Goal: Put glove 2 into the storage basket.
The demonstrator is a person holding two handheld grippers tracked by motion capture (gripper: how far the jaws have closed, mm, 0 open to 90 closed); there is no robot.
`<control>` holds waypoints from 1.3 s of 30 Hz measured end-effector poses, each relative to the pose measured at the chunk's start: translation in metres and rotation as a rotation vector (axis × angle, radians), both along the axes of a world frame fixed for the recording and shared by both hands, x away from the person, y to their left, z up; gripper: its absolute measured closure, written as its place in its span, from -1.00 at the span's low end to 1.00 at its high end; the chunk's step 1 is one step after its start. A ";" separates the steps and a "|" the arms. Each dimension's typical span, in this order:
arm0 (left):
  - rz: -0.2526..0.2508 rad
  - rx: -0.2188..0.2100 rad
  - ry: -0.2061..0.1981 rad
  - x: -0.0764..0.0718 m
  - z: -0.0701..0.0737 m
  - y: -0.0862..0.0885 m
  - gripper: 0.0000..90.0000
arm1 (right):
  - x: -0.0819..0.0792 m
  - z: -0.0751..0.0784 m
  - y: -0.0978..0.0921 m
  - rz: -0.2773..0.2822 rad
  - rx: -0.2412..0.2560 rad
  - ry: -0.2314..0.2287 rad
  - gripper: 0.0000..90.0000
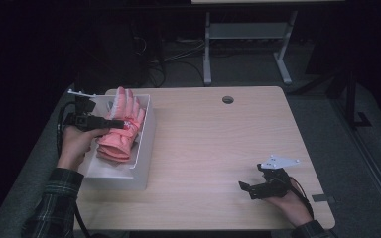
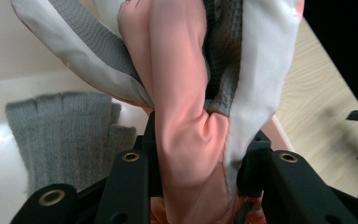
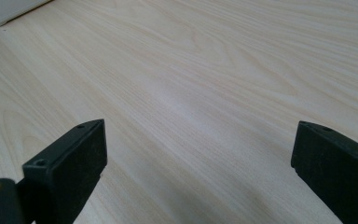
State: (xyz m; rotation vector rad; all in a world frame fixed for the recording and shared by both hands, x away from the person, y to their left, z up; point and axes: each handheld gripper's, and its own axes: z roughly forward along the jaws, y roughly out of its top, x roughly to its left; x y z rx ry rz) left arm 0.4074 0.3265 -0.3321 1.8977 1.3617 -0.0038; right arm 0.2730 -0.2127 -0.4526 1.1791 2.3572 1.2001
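Pink glove: a salmon-pink padded fabric glove (image 1: 121,130) with white and grey knit panels is held over the shallow white rectangular tray (image 1: 146,148) at the left side of the pale wooden table (image 1: 218,148).
Left gripper: the left gripper (image 1: 120,124) is clamped on the pink glove — in the left gripper view the pink fabric (image 2: 182,154) is bunched between the black jaws, pinched near its middle so that both ends hang free of the tray.
Grey glove: a grey ribbed knit glove (image 2: 70,135) is seen lying flat on the tray floor beneath, apparently left for a later pick.
Right gripper: the right gripper (image 1: 245,188) is rested low near the table's front right corner, jaws spread wide with nothing between them — judged to be kept well apart from the lifting hand.
Step in hand: the pink glove is judged to be on its way out of the tray.
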 end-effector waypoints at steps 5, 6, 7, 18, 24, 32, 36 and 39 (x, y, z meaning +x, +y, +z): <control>-0.005 0.026 0.037 0.006 -0.020 -0.007 0.39 | -0.001 0.001 0.000 0.006 0.003 -0.002 -0.93; -0.006 0.031 0.041 0.007 -0.023 -0.008 0.39 | -0.001 0.001 0.000 0.009 0.003 -0.004 -0.93; -0.006 0.031 0.046 0.008 -0.026 -0.008 0.39 | -0.001 0.001 0.000 0.010 0.002 -0.005 -0.93; 0.002 0.015 0.116 0.014 -0.068 -0.008 0.37 | 0.000 0.000 0.000 0.009 0.000 -0.004 -0.93; -0.015 0.021 0.127 0.015 -0.077 -0.009 0.31 | 0.001 0.000 0.001 0.010 -0.002 -0.006 -0.93; -0.013 0.018 0.125 0.015 -0.078 -0.007 -0.24 | 0.001 0.000 -0.001 0.006 0.000 -0.001 -0.93; -0.019 0.045 0.099 0.016 -0.075 -0.007 -0.48 | 0.002 -0.001 -0.003 0.002 0.002 -0.001 -0.93; -0.029 0.063 0.073 0.014 -0.070 -0.008 -0.60 | 0.002 -0.001 -0.003 0.006 -0.001 -0.001 -0.93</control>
